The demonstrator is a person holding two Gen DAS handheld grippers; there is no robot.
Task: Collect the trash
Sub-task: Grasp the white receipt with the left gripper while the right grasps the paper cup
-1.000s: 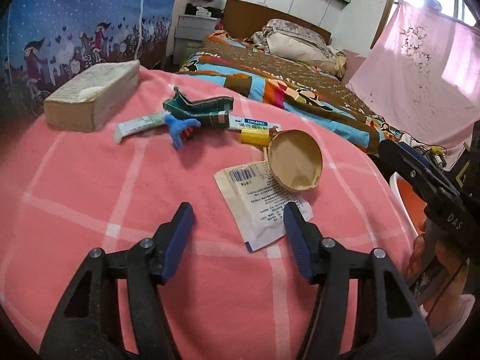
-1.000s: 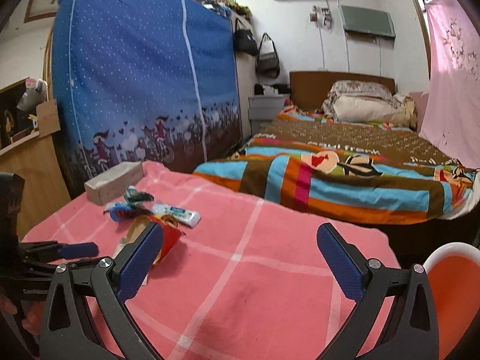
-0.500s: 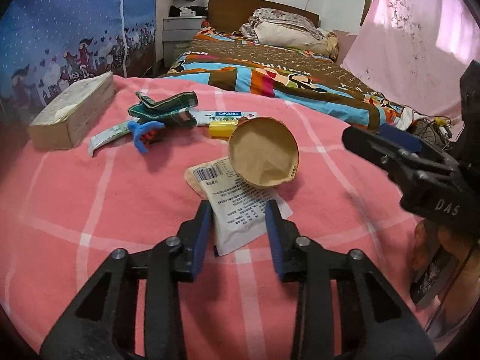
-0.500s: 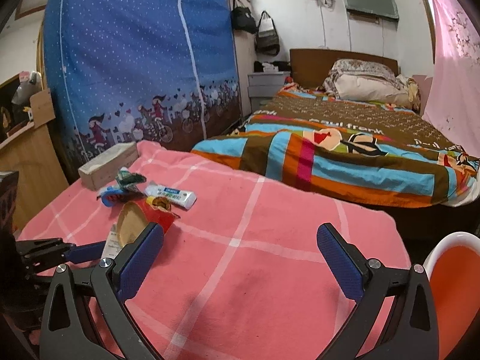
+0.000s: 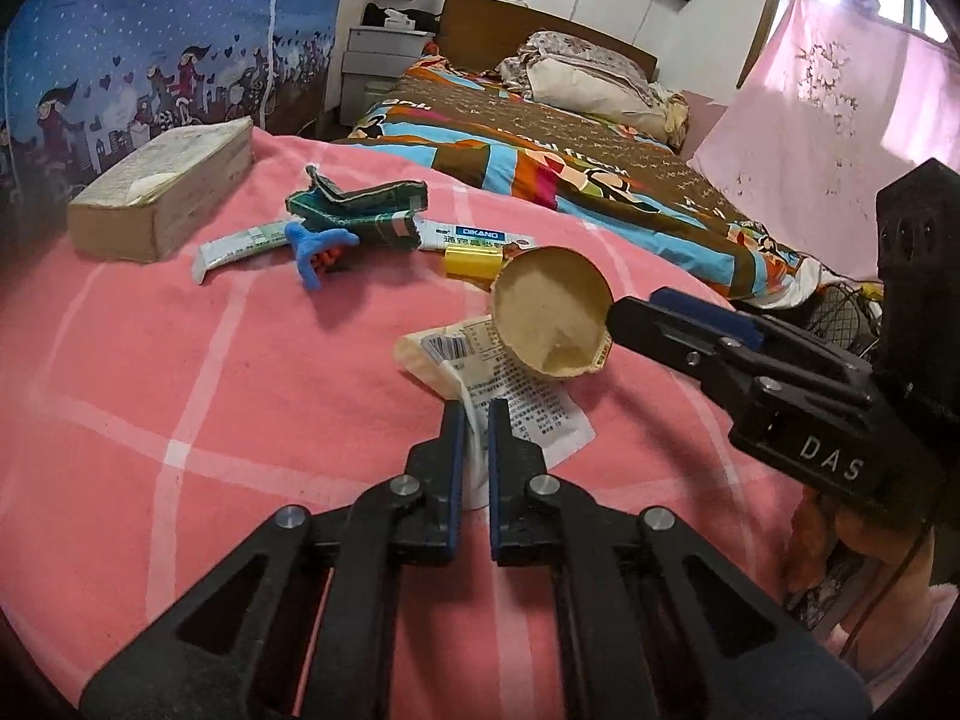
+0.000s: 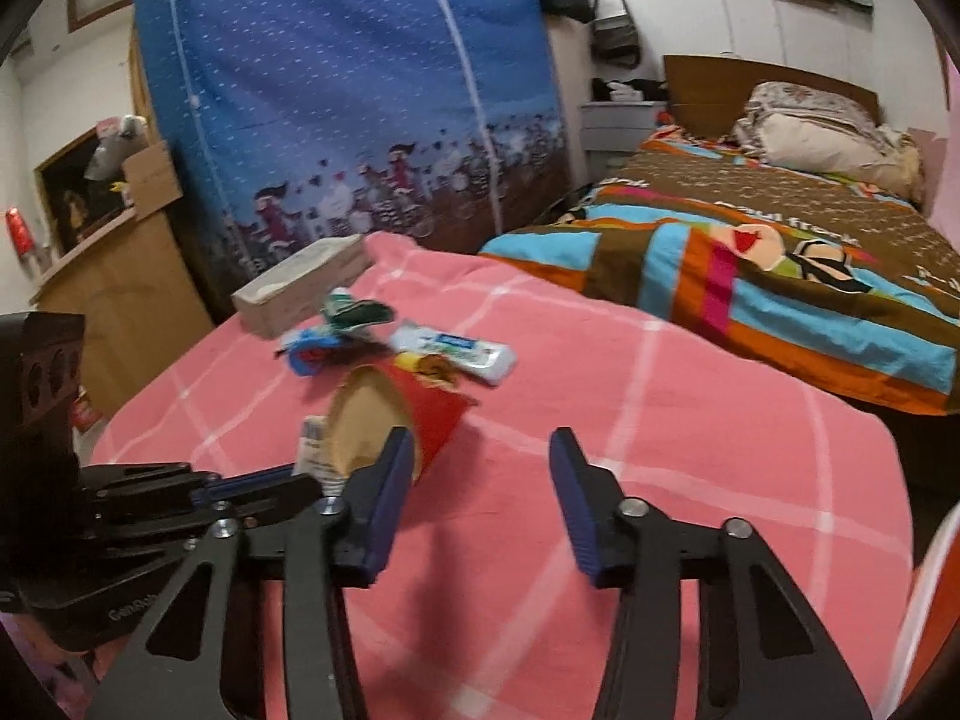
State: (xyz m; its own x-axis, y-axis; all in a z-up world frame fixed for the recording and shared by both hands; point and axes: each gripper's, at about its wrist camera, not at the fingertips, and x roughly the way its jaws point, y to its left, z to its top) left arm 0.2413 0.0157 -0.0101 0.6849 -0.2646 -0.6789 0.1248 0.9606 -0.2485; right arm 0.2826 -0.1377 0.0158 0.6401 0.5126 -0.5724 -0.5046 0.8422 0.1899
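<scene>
Left wrist view shows my left claw (image 5: pixel 474 426) pinched together on the near edge of the sachet (image 5: pixel 510 396), which lies flat on the pink worktop (image 5: pixel 180 360) with its far end under the cup (image 5: pixel 549 318). My right claw (image 6: pixel 480 462) hangs apart beside that tipped cup, holding nothing. I judge the pickup of the 1st piece is in hand; next I should lift the sachet gently so it slides out from under the cup without tearing.
</scene>
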